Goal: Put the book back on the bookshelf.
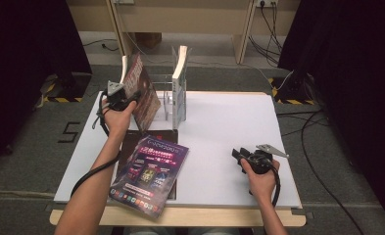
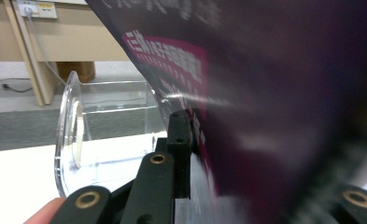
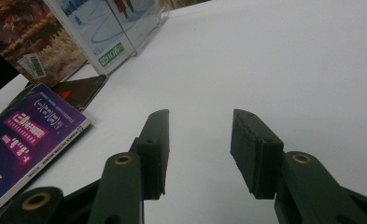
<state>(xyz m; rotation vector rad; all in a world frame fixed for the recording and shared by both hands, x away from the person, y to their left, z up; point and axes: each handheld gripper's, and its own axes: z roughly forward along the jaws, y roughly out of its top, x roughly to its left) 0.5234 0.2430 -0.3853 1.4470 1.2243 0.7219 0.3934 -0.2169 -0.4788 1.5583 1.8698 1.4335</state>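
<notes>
My left gripper is shut on the lower edge of a dark-covered book and holds it tilted at the left end of a clear plastic rack. In the left gripper view one black finger presses on the book's purple-and-black cover, which hides the other jaw; the rack stands just behind. A second book stands upright in the rack's right slot. My right gripper rests low over the white table at the front right, open, with nothing between its fingers.
A purple book lies flat at the table's front left, on top of a dark one; its corner reaches close to my right gripper's left jaw. The white tabletop spreads out to the right of the rack.
</notes>
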